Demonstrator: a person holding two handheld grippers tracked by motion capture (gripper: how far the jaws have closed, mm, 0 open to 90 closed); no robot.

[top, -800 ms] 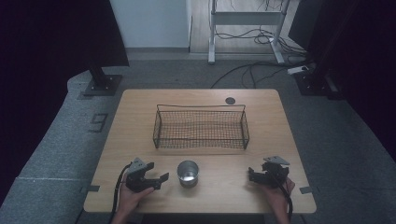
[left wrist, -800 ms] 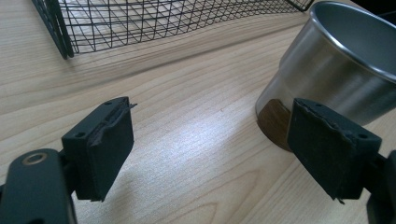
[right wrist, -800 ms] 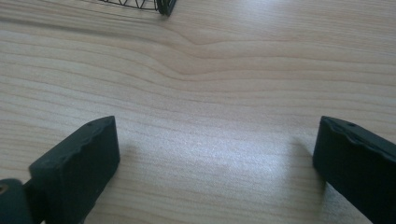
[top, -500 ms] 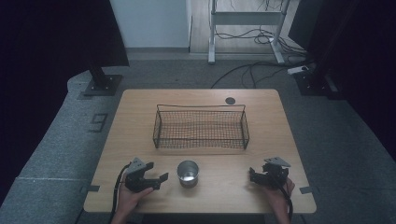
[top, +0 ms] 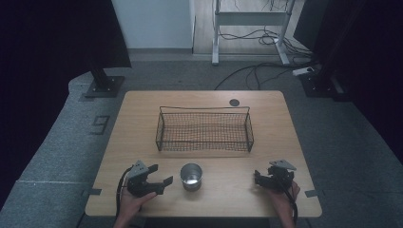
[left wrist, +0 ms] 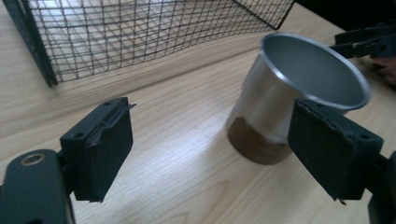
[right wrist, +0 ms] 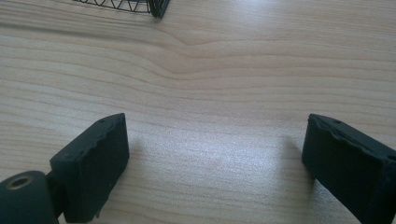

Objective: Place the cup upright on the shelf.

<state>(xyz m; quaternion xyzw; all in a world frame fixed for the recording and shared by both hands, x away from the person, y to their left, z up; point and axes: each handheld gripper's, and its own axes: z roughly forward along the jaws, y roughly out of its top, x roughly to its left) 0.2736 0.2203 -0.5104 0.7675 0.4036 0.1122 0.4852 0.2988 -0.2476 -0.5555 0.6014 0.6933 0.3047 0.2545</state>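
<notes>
Left claw (left wrist: 210, 154) agape beside cup (left wrist: 299, 93)

Both tools are black; the left gripper (top: 160, 181) at the frame's lower left carries a grey three-cornered plate on top and trails a black cable, as does the right gripper (top: 259, 178) at lower right; each jaw ends in a blocky black pad with frayed edges and small screw holes.
</notes>
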